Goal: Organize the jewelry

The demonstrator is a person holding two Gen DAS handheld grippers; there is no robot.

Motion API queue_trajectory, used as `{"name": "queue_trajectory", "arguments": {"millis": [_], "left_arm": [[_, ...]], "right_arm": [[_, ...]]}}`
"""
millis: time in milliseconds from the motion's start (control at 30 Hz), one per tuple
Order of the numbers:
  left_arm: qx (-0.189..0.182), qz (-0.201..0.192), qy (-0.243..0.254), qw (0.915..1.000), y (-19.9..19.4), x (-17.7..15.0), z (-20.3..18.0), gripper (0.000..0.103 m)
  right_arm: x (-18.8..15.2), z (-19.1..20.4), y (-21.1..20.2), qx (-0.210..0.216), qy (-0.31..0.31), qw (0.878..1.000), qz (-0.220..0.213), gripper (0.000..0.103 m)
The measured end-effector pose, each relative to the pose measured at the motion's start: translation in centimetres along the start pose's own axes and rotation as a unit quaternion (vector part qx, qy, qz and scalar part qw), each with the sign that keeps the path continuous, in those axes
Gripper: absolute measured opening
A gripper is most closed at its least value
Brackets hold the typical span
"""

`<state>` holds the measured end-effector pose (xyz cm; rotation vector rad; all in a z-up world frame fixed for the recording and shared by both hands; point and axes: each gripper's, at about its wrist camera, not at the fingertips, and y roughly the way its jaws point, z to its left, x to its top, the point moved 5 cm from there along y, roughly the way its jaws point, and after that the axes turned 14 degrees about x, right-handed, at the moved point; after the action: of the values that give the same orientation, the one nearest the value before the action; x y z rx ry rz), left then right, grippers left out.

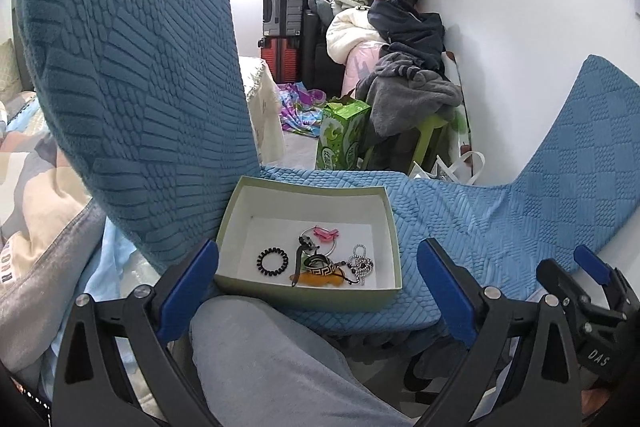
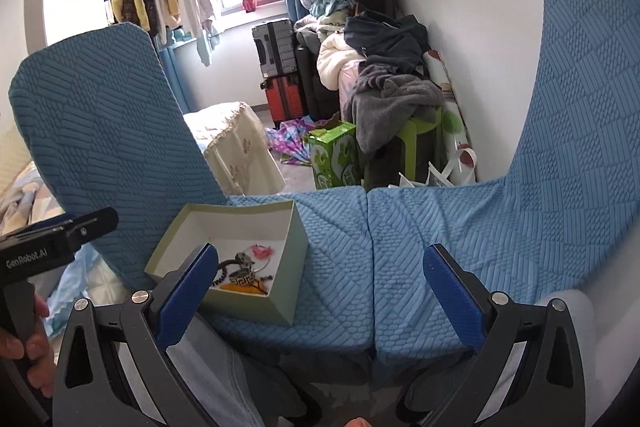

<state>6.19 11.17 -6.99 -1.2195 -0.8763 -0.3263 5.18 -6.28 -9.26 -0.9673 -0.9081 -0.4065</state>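
I have both tongs spread wide and empty, the left tongs (image 1: 316, 291) hovering just short of the pale green box (image 1: 308, 293) on the blue-covered chair seat (image 1: 460, 223), the right tongs (image 2: 320, 295) off to its side over bare seat. As far as I can see all the jewelry already lies inside the box: a black spiral hair tie (image 1: 273, 261), a pink clip (image 1: 326, 233) on a silver hoop, a black-and-white patterned bangle (image 1: 319, 263) and a beaded chain (image 1: 362, 263), bunched toward its near right corner. I judge the gathering done or nearly so, since nothing loose shows on the seat, with at most some tidying within the box left.
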Motion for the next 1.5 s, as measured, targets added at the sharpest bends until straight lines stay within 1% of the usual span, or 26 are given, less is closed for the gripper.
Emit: {"name": "queue_trajectory", "arguments": {"millis": [133, 200, 433, 967, 1133, 1200, 1500], "left_arm": [[0.002, 0.020, 0.002, 0.9998, 0.6, -0.3, 0.1, 0.100], [0.001, 0.020, -0.004, 0.9998, 0.7, -0.4, 0.4, 0.100], [0.010, 0.022, 0.007, 0.9997, 1.1, -0.9, 0.3, 0.100], [0.016, 0.050, 0.010, 0.9986, 2.4, -2.0, 0.3, 0.100], [0.014, 0.052, 0.014, 0.9985, 2.4, -2.3, 0.0, 0.100], [0.021, 0.052, 0.017, 0.9983, 2.5, -2.4, -0.1, 0.100], [0.016, 0.052, 0.015, 0.9984, 2.6, -2.4, 0.0, 0.100]], "right_arm": [[-0.4, -0.1, 0.1, 0.000, 0.002, 1.000, 0.007, 0.103], [-0.3, -0.2, 0.1, 0.000, 0.002, 1.000, 0.007, 0.103], [-0.5, -0.9, 0.5, -0.009, 0.009, 1.000, 0.011, 0.103], [-1.1, -1.0, 1.1, -0.016, 0.008, 1.000, 0.024, 0.103], [-1.3, -0.8, 1.2, -0.018, 0.005, 0.999, 0.028, 0.103], [-1.4, -0.7, 1.3, -0.019, 0.002, 0.999, 0.029, 0.103], [-1.7, -0.9, 1.5, -0.020, 0.003, 0.999, 0.032, 0.103]]}}
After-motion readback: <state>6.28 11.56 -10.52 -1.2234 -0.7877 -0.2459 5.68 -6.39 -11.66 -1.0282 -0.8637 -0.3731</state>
